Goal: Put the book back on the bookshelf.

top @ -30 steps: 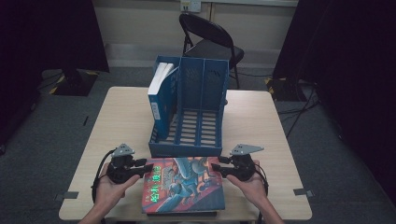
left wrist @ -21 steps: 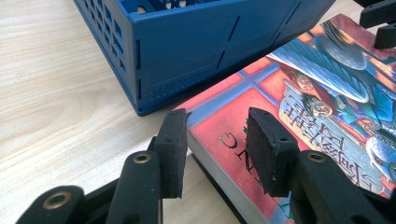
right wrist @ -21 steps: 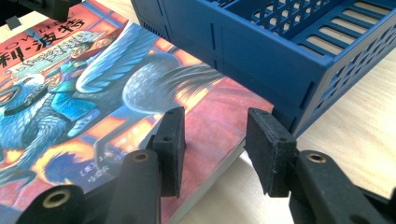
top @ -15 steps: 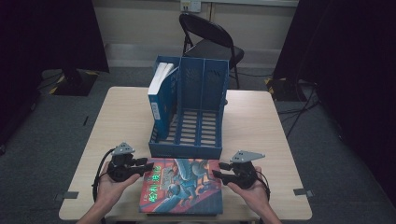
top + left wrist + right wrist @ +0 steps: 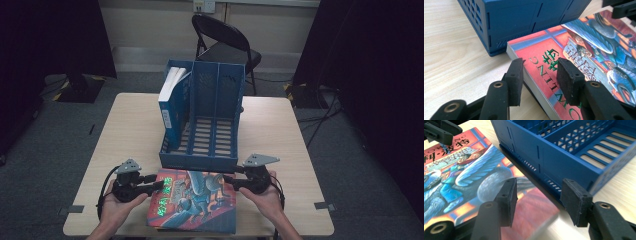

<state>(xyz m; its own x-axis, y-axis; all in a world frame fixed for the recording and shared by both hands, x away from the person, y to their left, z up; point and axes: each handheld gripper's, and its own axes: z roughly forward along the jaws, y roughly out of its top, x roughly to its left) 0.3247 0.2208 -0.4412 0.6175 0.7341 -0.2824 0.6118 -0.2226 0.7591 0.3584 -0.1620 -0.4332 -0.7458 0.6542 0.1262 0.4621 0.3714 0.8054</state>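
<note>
The book [image 5: 194, 201] lies flat at the near edge of the table [image 5: 125, 130], its far edge almost against the front wall of the blue file rack [image 5: 202, 130], which stands at twelve o'clock from it. Both hands are at it — the left gripper [image 5: 152, 186] at the book's nine o'clock side, the right gripper [image 5: 231, 180] at its three o'clock corner.

Seen from the left gripper view, the left gripper's jaws straddle the spine edge of the book [image 5: 554, 75]: one pad on the table side, one over the cover, with daylight on either side, so it is released rather than pinching. Its jaws have just been opening a little, the book's edge between them. Through the right gripper view, the right gripper's jaws have also just been opening; they stand apart around the book's corner [image 5: 529, 215] and the gap beside the rack [image 5: 564, 157], pressing on nothing.

What the coming move turns on, I'd say, is this: the book's long axis runs from six to twelve o'clock, pointing into the rack, and the rack's left slot already has a book [image 5: 172, 107] standing in it. Neither hand is clearly nearer — each flanks a long side — so lifting and tipping it upright looks like a two-handed job.
</note>
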